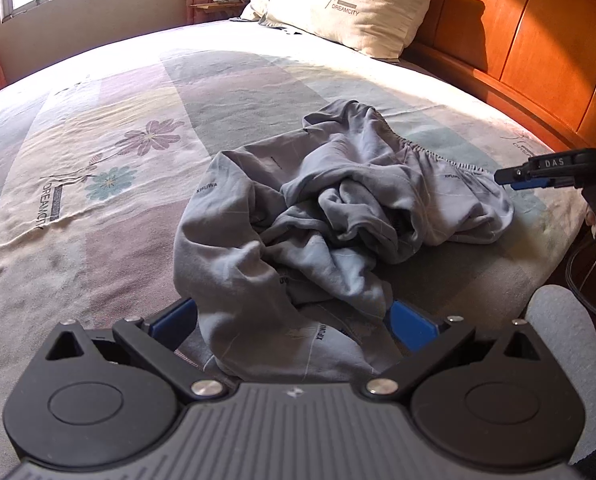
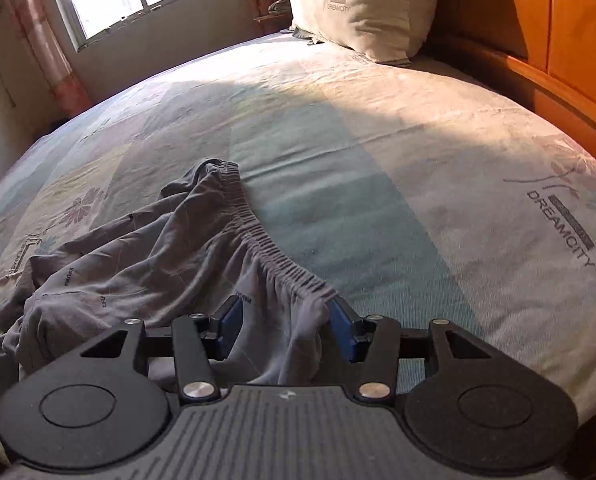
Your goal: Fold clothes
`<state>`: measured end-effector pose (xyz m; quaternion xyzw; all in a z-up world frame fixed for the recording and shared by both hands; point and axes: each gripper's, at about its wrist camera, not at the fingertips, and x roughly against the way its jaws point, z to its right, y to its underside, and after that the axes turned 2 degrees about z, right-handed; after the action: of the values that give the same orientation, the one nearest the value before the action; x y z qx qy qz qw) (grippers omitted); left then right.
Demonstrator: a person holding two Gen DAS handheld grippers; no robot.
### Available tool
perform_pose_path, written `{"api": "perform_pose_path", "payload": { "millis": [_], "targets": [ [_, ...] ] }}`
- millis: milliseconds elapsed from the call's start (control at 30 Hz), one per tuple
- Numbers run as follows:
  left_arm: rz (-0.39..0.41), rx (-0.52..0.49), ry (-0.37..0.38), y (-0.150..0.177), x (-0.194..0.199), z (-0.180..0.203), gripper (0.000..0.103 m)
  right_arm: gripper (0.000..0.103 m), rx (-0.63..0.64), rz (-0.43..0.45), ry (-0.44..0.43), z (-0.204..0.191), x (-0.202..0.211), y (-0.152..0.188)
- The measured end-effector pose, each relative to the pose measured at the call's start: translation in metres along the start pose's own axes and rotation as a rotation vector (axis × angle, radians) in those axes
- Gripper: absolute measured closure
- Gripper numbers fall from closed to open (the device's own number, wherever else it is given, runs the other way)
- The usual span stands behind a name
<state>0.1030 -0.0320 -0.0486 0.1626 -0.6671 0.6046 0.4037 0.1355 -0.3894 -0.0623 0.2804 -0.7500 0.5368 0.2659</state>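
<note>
Left wrist view: the grey trousers [image 1: 329, 216] lie in a crumpled heap at 6 o'clock on the bed [image 1: 98, 128], with no neat fold showing. Left gripper [image 1: 294, 320] and right gripper [image 2: 286, 324] both gape around cloth, unclenched; the folding seems left to do.

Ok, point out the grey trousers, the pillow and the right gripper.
grey trousers [image 1: 298, 216]: left wrist view, crumpled middle.
pillow [image 1: 349, 4]: left wrist view, printed front.
right gripper [image 2: 284, 326]: right wrist view, between its blue fingertips.
</note>
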Motion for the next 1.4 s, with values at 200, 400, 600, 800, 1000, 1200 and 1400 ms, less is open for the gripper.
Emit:
{"api": "perform_pose_path", "payload": {
  "millis": [200,400,600,800,1000,1200,1400],
  "targets": [
    [-0.024,0.012,-0.037,0.005,-0.015,0.000,0.001,0.049,-0.111,0.014,-0.043,-0.001,0.013,0.035],
    [-0.018,0.035,-0.160,0.003,-0.029,-0.010,0.001,0.044,-0.076,0.030,-0.082,-0.023,0.021,0.040],
    [-0.046,0.079,-0.188,-0.003,-0.047,-0.023,0.001,0.041,-0.045,0.032,-0.098,-0.036,0.022,0.039],
    [-0.066,0.074,-0.269,-0.010,-0.046,-0.037,0.001,0.040,-0.034,0.044,-0.101,-0.042,0.025,0.038],
    [-0.061,0.035,-0.382,-0.019,-0.036,-0.057,0.001,0.037,-0.013,0.059,-0.100,-0.046,0.029,0.038],
    [-0.051,0.044,-0.317,-0.021,-0.023,-0.046,0.001,0.036,0.001,0.056,-0.126,-0.055,0.034,0.043],
    [-0.077,0.030,-0.231,-0.013,-0.016,-0.024,0.000,0.036,0.086,0.010,-0.282,-0.083,0.042,0.049]
  ]
}}
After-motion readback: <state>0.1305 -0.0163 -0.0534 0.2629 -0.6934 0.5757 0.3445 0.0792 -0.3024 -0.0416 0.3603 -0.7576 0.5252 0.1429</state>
